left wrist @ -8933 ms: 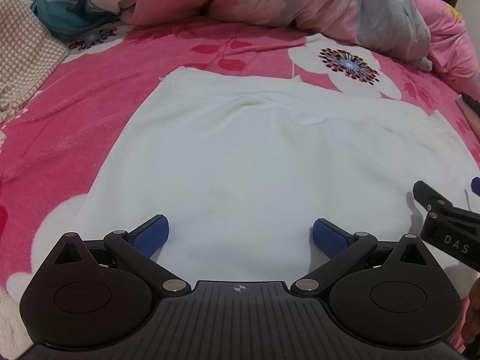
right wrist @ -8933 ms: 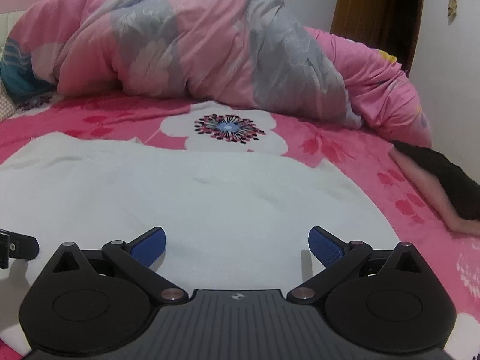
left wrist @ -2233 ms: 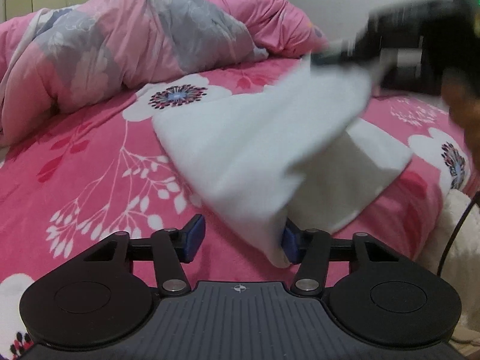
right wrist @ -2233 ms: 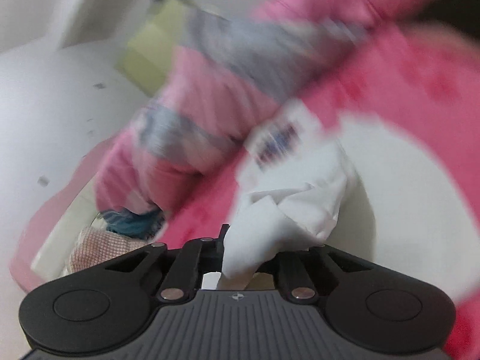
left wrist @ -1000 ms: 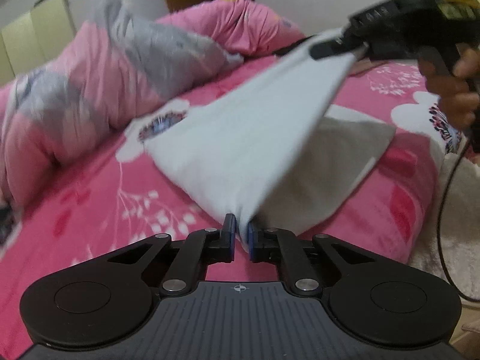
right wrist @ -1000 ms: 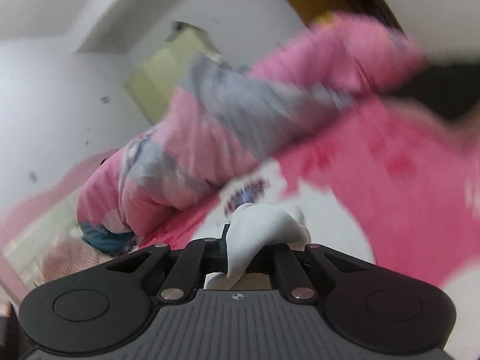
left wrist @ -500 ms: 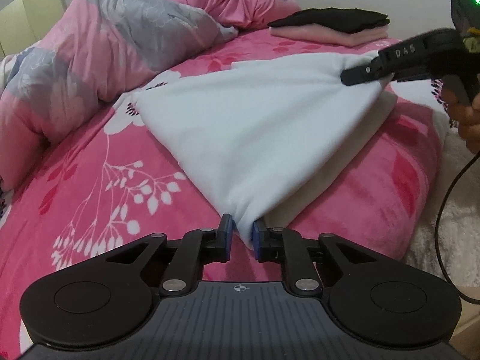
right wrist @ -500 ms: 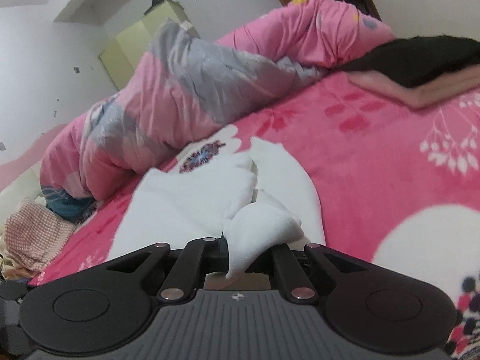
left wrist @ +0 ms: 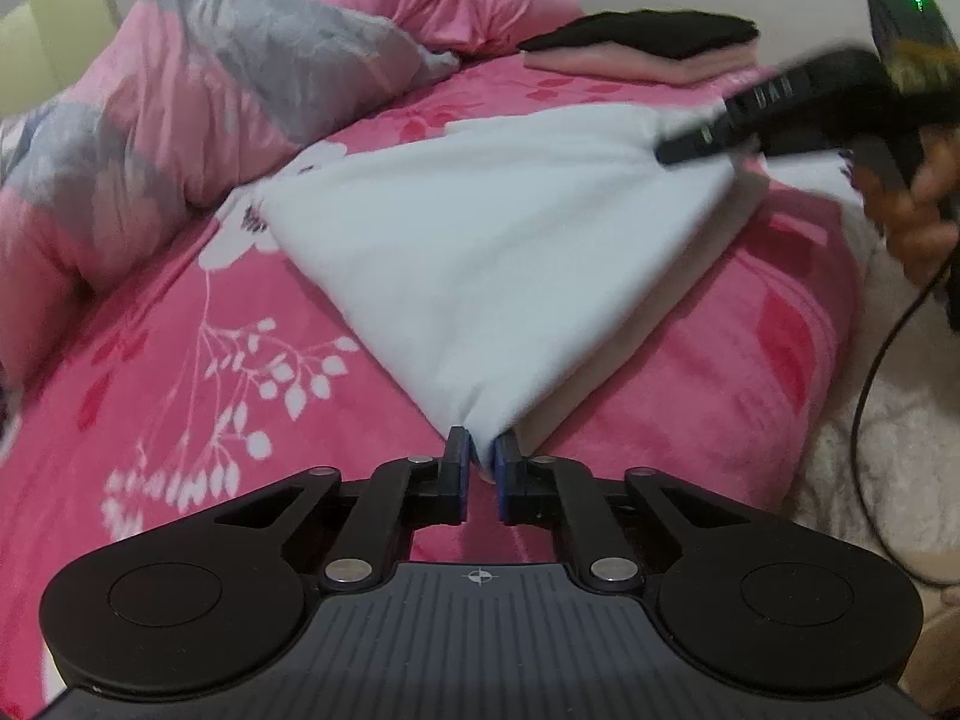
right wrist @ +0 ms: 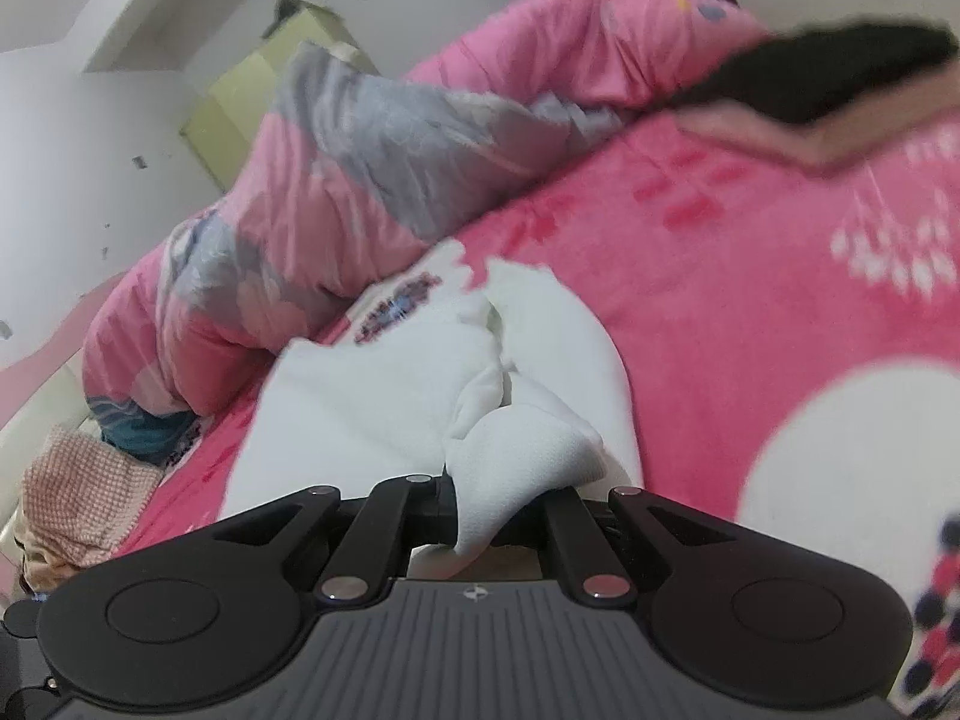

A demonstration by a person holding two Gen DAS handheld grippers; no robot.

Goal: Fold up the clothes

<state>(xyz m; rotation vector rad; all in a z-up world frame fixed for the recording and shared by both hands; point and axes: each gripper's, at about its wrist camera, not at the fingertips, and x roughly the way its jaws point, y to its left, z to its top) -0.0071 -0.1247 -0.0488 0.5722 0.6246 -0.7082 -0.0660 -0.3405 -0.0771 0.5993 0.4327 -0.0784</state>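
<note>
Pinching the near corner of the white garment (left wrist: 510,252) with the left gripper (left wrist: 480,462): jaws have just been closing, cloth wedged between the blue pads (left wrist: 457,468), clenched on it. Corner tip itself hidden between the pads.

Clamped likewise in the right wrist view: right gripper (right wrist: 480,504) grasping a bunched fold of the same garment (right wrist: 390,396), fingertips buried under the cloth and not visible, a flap drooping over the linkage. Hard to tell which edge is held there.

Stretched between both grips, lying folded over on the pink floral bed sheet (left wrist: 180,360), upper layer taut, lower layer peeking out along the right-hand edge near the mattress side.

Seen from the left wrist: right gripper (left wrist: 666,153) blurred at the garment's far corner, lettering on it unreadable; right hand (left wrist: 918,210) behind it, blurred and cut off by the frame edge. Black cable (left wrist: 870,360) hanging down beside the bed, lower end out of view.

Further back: rumpled pink and grey duvet (left wrist: 210,90) heaped along the far side, just beyond the garment. Folded stack, black on pale pink (left wrist: 642,39), resting on the sheet, apart from the garment. Checked cloth (right wrist: 78,498) at the left edge, partly cut off. Pale yellow cabinet (right wrist: 252,96) half hidden behind the duvet.
</note>
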